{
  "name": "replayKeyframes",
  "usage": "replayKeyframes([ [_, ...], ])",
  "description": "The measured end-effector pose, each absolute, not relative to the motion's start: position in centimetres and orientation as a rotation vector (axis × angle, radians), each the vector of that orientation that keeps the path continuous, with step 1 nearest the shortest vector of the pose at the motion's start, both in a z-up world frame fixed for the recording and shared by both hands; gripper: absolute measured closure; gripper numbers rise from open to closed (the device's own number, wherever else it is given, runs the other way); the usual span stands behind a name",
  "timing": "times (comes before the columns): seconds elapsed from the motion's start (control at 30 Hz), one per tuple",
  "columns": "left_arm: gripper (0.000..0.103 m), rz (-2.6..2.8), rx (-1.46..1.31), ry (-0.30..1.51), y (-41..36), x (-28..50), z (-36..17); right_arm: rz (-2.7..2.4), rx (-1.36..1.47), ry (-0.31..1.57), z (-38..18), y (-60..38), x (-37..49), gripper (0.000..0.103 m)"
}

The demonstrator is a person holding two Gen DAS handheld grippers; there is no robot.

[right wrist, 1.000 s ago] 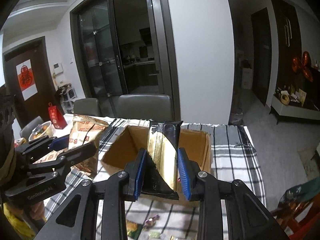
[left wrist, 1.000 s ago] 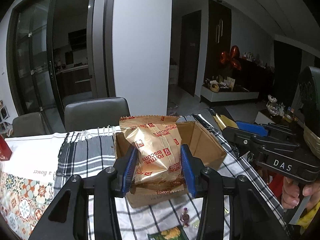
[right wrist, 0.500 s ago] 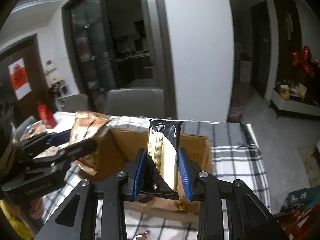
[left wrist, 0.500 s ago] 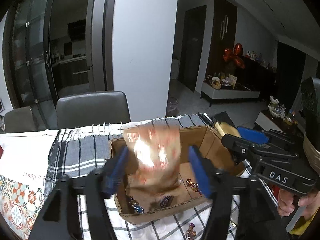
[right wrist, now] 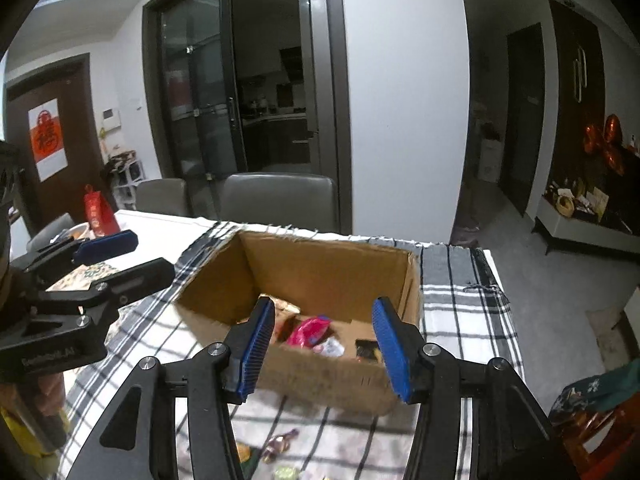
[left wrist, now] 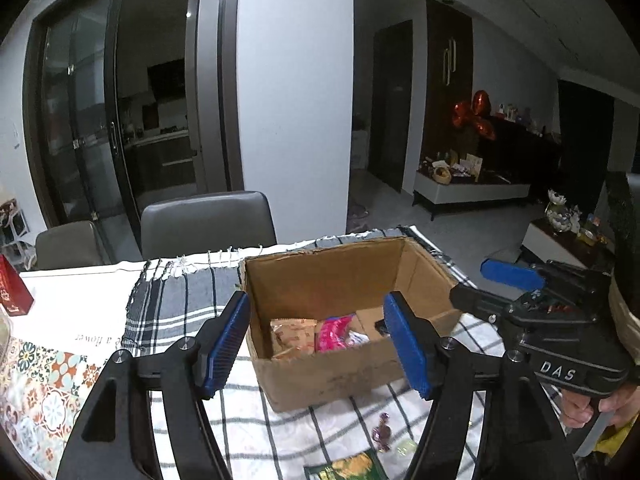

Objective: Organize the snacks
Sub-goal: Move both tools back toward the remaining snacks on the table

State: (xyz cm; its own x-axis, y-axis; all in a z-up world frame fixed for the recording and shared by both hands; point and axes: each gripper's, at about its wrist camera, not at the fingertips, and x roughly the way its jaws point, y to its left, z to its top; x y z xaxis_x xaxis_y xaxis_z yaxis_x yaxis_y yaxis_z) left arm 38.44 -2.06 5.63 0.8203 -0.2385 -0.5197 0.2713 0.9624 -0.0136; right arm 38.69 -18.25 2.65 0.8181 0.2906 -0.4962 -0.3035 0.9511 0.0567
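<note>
An open cardboard box (left wrist: pixel 352 268) stands on a checked cloth; it also shows in the right wrist view (right wrist: pixel 328 268). Inside lie a gold biscuit packet (left wrist: pixel 294 334), a pink packet (left wrist: pixel 334 332) and a dark packet (right wrist: pixel 366 350). My left gripper (left wrist: pixel 316 344) is open and empty, just in front of and above the box. My right gripper (right wrist: pixel 322 348) is open and empty over the box's near wall; it also shows at the right of the left wrist view (left wrist: pixel 516 284).
Wrapped candies (left wrist: pixel 382 434) and a green packet (left wrist: pixel 352 466) lie on the cloth in front of the box. A red box (left wrist: pixel 12 290) sits far left. Grey chairs (left wrist: pixel 208 218) stand behind the table. A patterned mat (left wrist: pixel 36 384) lies at left.
Both grippers opened and let go their packets: the biscuit packet and the black-gold packet dropped into the box. Both grippers are now empty.
</note>
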Motion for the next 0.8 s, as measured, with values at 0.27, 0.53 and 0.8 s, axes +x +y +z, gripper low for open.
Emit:
replayKeyframes([
  [0.27, 0.035, -0.288, 0.065, 0.522, -2.3, 33.8, 5.9, 0.352, -0.014, 0.509, 2.2, -18.7, 34.3, 0.051],
  [0.53, 0.035, -0.294, 0.071, 0.555, -2.7, 30.1, 4.2, 0.36, -0.011, 0.52, 0.9, -19.3, 30.8, 0.051],
  [0.8, 0.035, -0.293, 0.086, 0.599, -3.1, 27.7, 2.3, 0.38, -0.028, 0.575, -1.6, -19.6, 28.4, 0.051],
])
